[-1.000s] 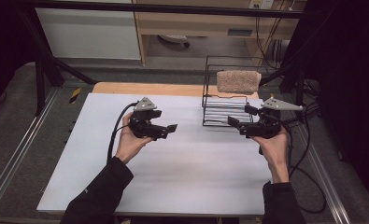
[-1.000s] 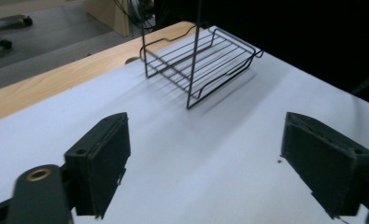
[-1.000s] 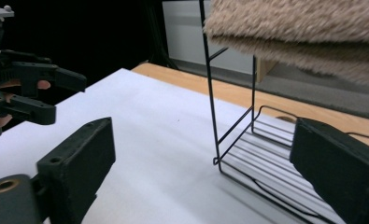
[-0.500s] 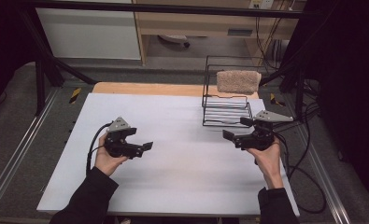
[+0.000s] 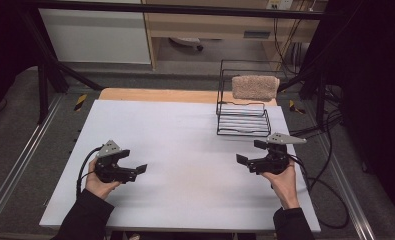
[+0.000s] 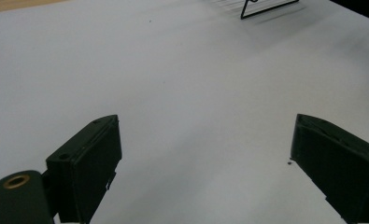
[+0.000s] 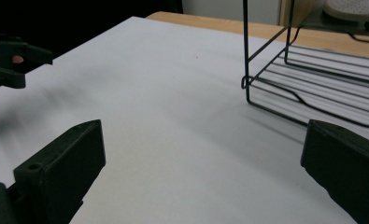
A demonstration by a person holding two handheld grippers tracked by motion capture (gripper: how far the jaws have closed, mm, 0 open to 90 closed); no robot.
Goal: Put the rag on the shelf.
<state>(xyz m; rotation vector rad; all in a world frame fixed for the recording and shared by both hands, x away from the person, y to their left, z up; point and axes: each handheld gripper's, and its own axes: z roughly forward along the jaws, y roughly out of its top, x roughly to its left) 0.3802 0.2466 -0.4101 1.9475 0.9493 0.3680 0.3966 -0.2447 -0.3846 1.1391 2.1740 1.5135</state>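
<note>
A black wire rack (image 5: pixel 242 119) stands at the back right of the white table (image 5: pixel 185 145), with a beige towel (image 5: pixel 255 86) draped over its top rail. My left gripper (image 5: pixel 135 167) rests low near the front left, held in a hand, jaws wide apart and nothing between them (image 6: pixel 205 163). My right gripper (image 5: pixel 247 154) sits near the front right, just in front of the rack, also open and holding nothing (image 7: pixel 203 172). In the right gripper view the rack (image 7: pixel 308 79) rises close at upper right, and the left gripper (image 7: pixel 14 58) shows far off at the left edge.
A wooden strip (image 5: pixel 155 95) runs along the table's far edge. Cables (image 5: pixel 325 170) trail off the right side of the table. Metal frame rails (image 5: pixel 15 165) flank the table on both sides. The rack's corner (image 6: pixel 266 7) shows at the top of the left gripper view.
Both hands have drawn back toward the front of the table. The left gripper moved furthest, left and nearer. The right gripper came away from the rack. Both stayed open.
</note>
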